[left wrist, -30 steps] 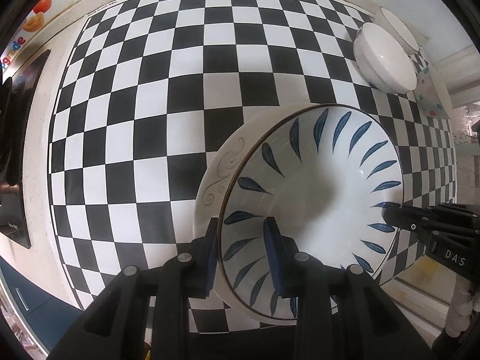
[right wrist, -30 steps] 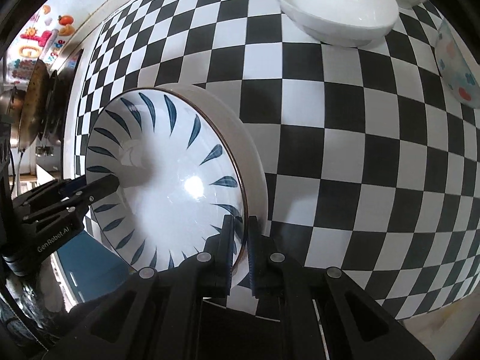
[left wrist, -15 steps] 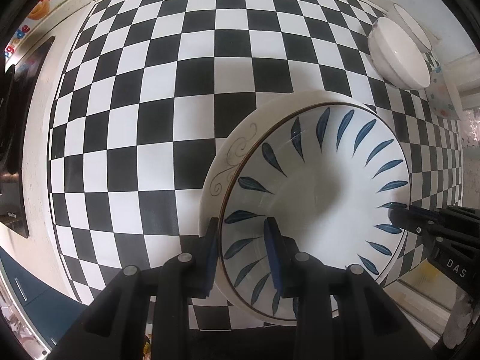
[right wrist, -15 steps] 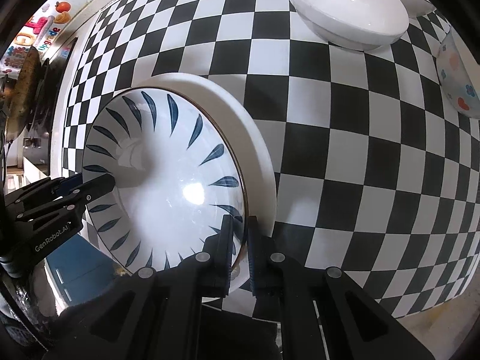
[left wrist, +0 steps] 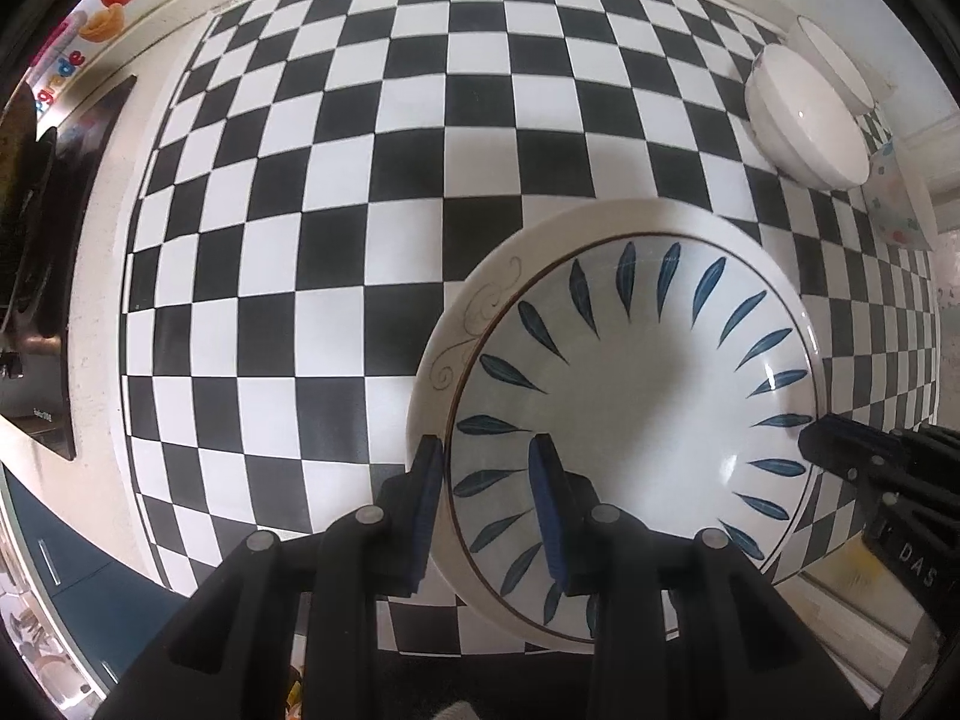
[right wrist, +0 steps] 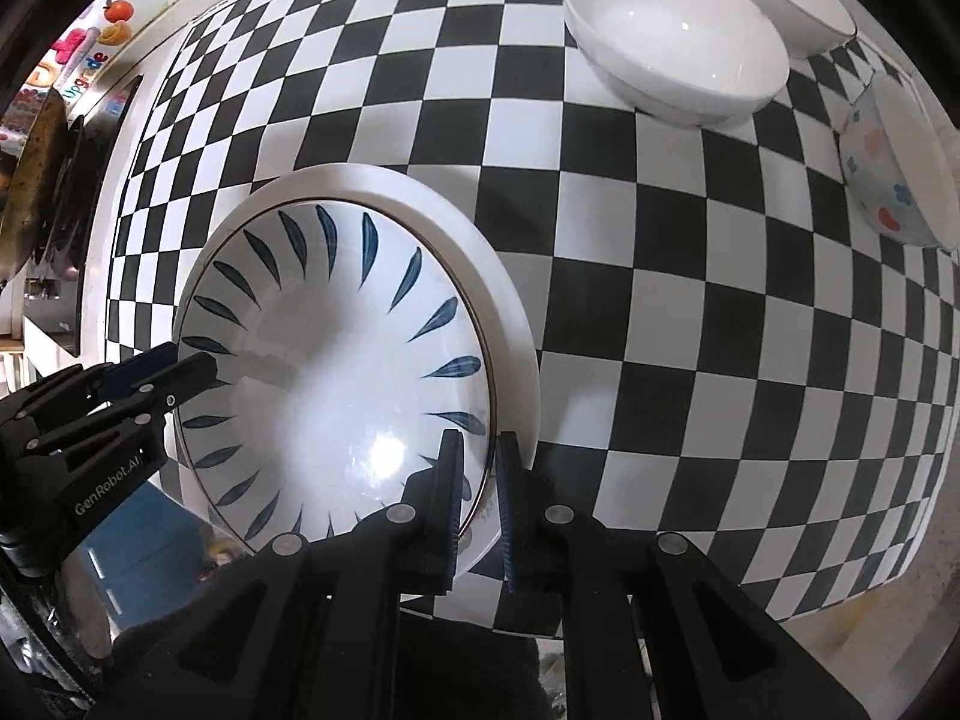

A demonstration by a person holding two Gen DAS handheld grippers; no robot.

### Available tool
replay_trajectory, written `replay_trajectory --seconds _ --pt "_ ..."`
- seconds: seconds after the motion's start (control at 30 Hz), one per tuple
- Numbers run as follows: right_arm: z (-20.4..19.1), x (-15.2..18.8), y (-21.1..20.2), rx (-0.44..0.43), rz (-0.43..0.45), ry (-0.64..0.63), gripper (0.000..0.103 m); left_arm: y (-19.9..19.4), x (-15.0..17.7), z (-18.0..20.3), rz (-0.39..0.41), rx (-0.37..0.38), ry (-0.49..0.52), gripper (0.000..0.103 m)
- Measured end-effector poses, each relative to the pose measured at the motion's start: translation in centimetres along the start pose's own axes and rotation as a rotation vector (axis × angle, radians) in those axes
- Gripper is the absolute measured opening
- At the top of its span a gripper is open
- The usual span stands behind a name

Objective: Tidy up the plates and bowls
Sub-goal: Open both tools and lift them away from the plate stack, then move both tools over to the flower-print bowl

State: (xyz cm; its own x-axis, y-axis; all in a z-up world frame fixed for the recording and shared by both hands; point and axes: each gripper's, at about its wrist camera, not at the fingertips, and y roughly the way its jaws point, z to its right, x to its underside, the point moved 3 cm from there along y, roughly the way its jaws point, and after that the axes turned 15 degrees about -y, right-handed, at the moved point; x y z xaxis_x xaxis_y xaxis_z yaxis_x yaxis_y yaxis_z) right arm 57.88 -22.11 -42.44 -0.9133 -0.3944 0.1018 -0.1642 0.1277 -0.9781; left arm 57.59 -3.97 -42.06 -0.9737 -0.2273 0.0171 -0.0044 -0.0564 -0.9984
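Two tools [left wrist: 487,474] [right wrist: 478,468] at leaf-patterned bowl's [left wrist: 636,420] opposite rims.

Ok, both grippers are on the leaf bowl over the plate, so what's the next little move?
Probably open the left gripper first. The leaf bowl looks seated on the plate, and the right gripper is pinching the opposite rim, so freeing one side at a time seems safest.
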Motion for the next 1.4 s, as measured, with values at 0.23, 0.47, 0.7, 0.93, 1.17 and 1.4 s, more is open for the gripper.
replay_trajectory --seconds 0.23,0.47,0.7,0.93,1.17,1.4 --pt "-1.0 1.0 -2.1 0.036 0.065 0.017 0.060 -3.3 1.5 -0.3 0.088 -0.007 -0.014 0.035" --pt "-2.2 3.2 -7.0 0.084 0.153 0.033 0.060 -8.6 3.1 0.7 0.145 0.013 -0.004 0.035" --pt "-4.1 6.3 -13.4 0.101 0.244 0.021 0.060 -14.5 6.1 0.9 0.186 0.061 0.023 0.035" --pt "-5.4 9.9 -18.2 0.106 0.320 0.001 0.060 -18.3 8.8 1.0 0.247 0.074 0.025 0.035" --pt "-6.3 12.4 -22.4 0.106 0.390 -0.014 0.060 -21.4 11.3 1.3 0.309 0.094 0.020 0.035" --pt "-6.4 13.9 -24.5 0.123 0.423 -0.046 0.060 -22.6 13.3 1.7 0.324 0.083 0.020 0.035"
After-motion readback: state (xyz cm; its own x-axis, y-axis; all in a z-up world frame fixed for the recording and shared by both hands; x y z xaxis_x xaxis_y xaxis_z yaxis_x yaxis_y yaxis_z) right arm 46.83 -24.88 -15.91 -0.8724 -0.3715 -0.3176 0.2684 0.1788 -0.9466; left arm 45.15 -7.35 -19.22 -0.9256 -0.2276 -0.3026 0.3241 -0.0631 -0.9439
